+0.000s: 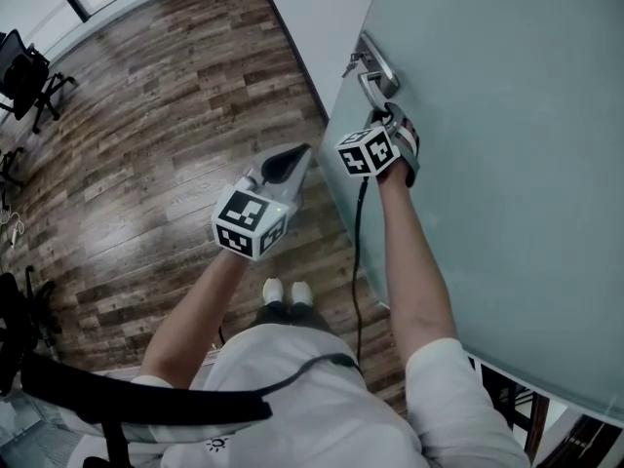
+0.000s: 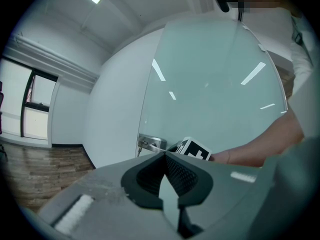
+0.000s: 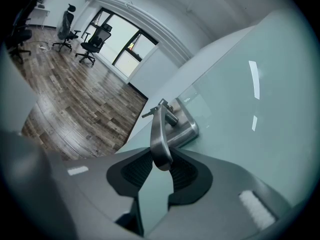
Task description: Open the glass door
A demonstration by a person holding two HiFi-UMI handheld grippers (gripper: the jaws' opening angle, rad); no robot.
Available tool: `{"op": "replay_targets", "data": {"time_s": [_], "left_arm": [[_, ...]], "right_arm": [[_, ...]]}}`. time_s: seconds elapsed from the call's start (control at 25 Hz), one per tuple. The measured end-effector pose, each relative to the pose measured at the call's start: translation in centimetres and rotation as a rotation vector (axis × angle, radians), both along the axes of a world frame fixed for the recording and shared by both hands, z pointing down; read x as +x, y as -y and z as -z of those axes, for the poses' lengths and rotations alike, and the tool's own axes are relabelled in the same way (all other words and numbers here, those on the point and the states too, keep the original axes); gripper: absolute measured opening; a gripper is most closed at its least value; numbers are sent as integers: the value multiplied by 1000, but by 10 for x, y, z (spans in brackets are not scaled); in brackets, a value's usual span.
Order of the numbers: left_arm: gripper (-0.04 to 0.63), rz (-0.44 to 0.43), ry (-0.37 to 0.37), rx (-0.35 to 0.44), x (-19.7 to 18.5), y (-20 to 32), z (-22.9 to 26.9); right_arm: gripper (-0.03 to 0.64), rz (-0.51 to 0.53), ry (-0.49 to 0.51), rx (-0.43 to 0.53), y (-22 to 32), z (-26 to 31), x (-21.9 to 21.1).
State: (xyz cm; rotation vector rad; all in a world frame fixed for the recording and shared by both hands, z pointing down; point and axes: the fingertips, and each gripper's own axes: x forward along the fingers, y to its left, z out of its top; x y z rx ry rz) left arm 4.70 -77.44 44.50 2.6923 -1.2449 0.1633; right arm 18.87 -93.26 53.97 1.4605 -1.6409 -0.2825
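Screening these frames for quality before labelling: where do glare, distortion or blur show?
Head view: sharp, with a pale sheen on the wood floor. Left gripper view: fisheye bows the glass door, which carries bright light streaks. Right gripper view: dark rounded corners; door handle crisp.

Door handle [image 3: 159, 129] between right tongs [image 3: 160, 167]

White short-sleeved shirt [image 1: 322, 408] (black cable [image 1: 357, 261])

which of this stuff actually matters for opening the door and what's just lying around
In the job: glass door, lever handle, right gripper with jaws on the handle.
Just about: left gripper, jaws together and empty; office chairs; wood floor.
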Motion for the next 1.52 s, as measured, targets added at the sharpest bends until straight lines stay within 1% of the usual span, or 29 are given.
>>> {"op": "replay_targets", "data": {"time_s": [0.08, 0.16, 0.28, 0.36, 0.52, 0.6, 0.72, 0.76, 0.92, 1.0, 1.12, 1.28, 1.52], "left_arm": [[2, 6, -1, 5, -2, -3, 2], [2, 13, -2, 11, -7, -6, 4], [2, 31, -10, 17, -15, -13, 10], [2, 36, -15, 24, -16, -17, 13], [2, 35, -18, 43, -15, -29, 24], [2, 43, -22, 52, -19, -38, 32], [2, 55, -29, 63, -27, -55, 42], [2, 58, -30, 66, -30, -61, 45], [2, 66, -39, 83, -44, -90, 60], [2, 78, -45, 94, -51, -103, 66], [2, 93, -59, 99, -60, -122, 72], [2, 96, -81, 107, -67, -150, 85], [2, 90, -80, 127, -67, -169, 93]], "right_arm": [[110, 4, -1, -11, -2, -1, 1], [143, 22, -25, -18, -6, 2, 1], [153, 67, -56, -1, -20, 17, -7], [152, 90, -25, 21, -33, 29, -10], [138, 129, 100, 86, -76, 58, -19], [100, 133, 201, 116, -105, 73, -25], [28, 156, 453, 105, -154, 89, -42], [17, 167, 540, 90, -171, 94, -49], [9, 229, 835, 30, -233, 116, -75], [9, 268, 913, 27, -256, 129, -83], [9, 317, 947, 35, -286, 145, -89], [8, 331, 989, 49, -319, 165, -95], [8, 375, 991, 59, -335, 176, -107]]}}
